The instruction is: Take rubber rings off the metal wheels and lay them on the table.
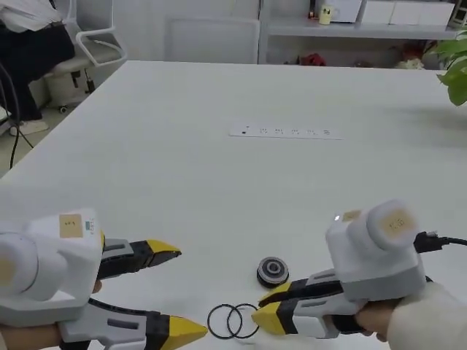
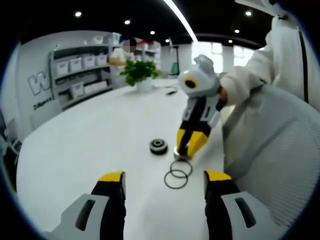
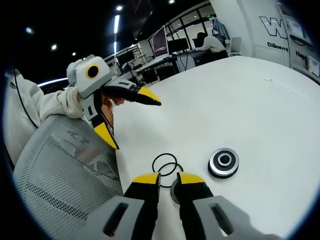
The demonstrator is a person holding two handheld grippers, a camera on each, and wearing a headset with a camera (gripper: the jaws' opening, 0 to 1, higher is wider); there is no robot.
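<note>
— Looking down from the head, what do you see?
— The left claw (image 1: 179,292) is wide open and holds nothing. The right claw (image 1: 261,308) is almost shut. Two rubber rings (image 1: 233,321) lie flat on the tabletop (image 1: 219,182), one partly over the other. They are between the two claws, right beside the right claw's tips. A wheel (image 1: 272,270) sits just past the right claw.
— And from the left claw?
— The rings (image 2: 177,175) lie just in front of its open jaws. Past them, the right claw (image 2: 189,146) points down with a shiny round piece (image 2: 178,152) at its tips.
— And from the right claw?
— Its jaws pinch that round piece (image 3: 174,192). I think it is a second wheel. The rings are just ahead, and the wheel (image 3: 223,162) is ahead and off to one side.
— Which step is this?
— Two rings are off. The wheel on the tabletop has a dark rim, so it may have a ring on it, but I cannot tell. Next, I think one claw must hold that wheel tight while the other peels the ring off.
</note>
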